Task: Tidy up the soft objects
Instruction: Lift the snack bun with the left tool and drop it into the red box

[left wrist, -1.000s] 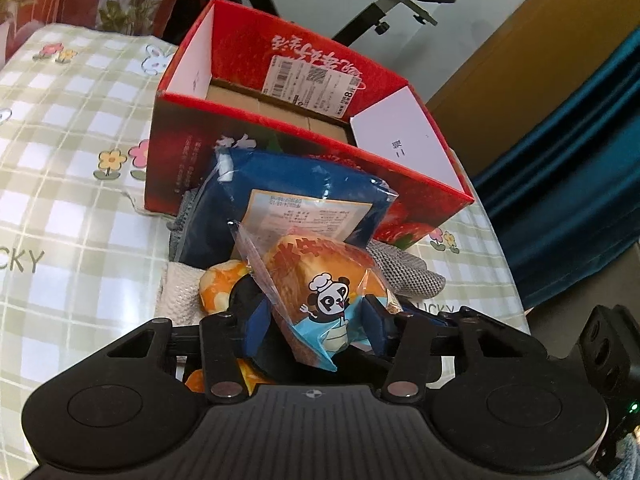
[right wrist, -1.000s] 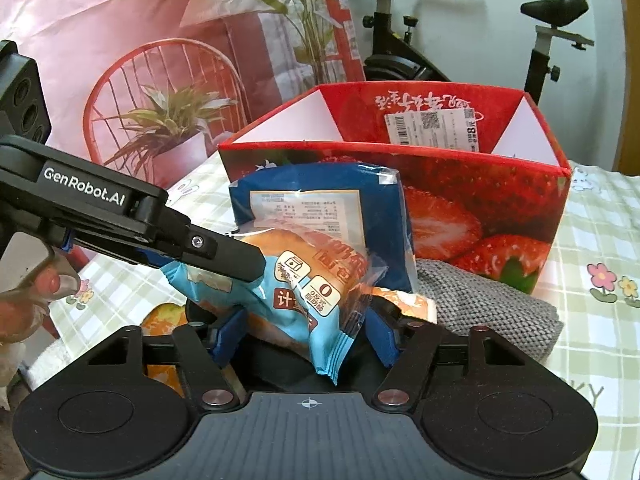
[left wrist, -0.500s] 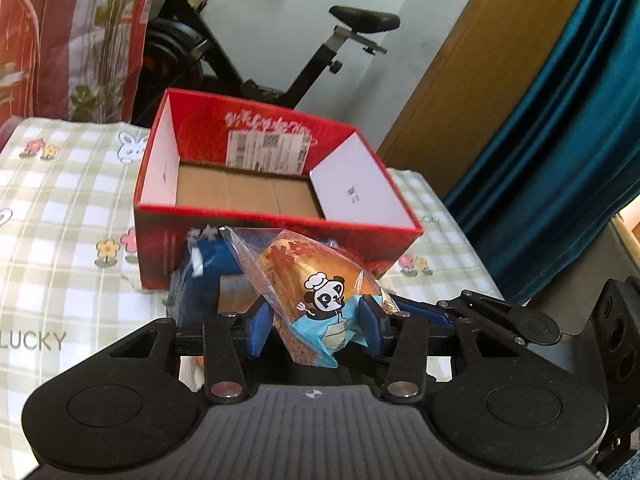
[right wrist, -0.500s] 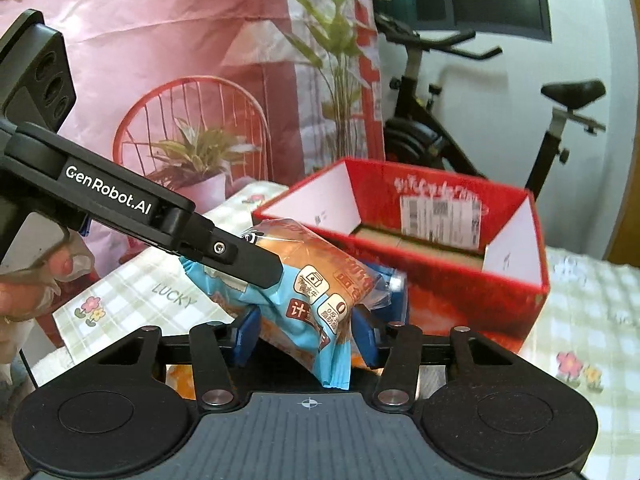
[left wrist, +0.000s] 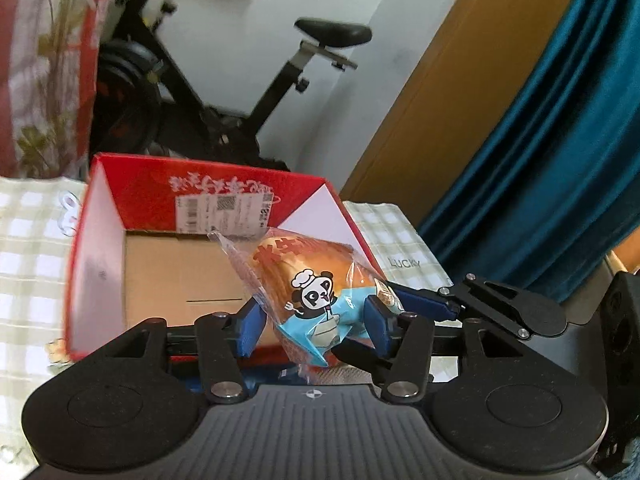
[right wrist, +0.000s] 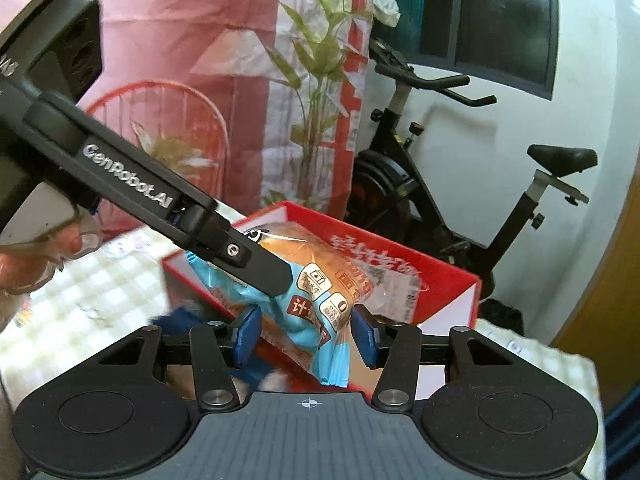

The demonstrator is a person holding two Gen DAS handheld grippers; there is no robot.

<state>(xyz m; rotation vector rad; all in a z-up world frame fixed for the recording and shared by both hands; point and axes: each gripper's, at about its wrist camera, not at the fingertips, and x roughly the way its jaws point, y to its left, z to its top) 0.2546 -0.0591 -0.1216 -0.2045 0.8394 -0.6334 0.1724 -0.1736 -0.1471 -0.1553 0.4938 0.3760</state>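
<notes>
A packaged bread bun in a clear and blue wrapper with a panda print [left wrist: 316,292] is held up in the air by both grippers at once. My left gripper [left wrist: 314,326] is shut on one end of it. My right gripper [right wrist: 306,334] is shut on the other end [right wrist: 320,300]. The bun hangs at the near edge of an open red strawberry box [left wrist: 120,208] with a bare cardboard floor. The box also shows in the right wrist view [right wrist: 448,280]. The left gripper's arm [right wrist: 132,196] crosses the right wrist view.
The box stands on a table with a green checked cloth [left wrist: 24,264]. A dark blue item [right wrist: 180,318] lies below, blurred. An exercise bike [left wrist: 224,92] stands behind the table. A teal curtain [left wrist: 560,160] hangs at the right.
Both grippers have lifted the bun well up off the pile and carried it toward the red box. The blue packet and grey cloth have dropped out of the left view.
</notes>
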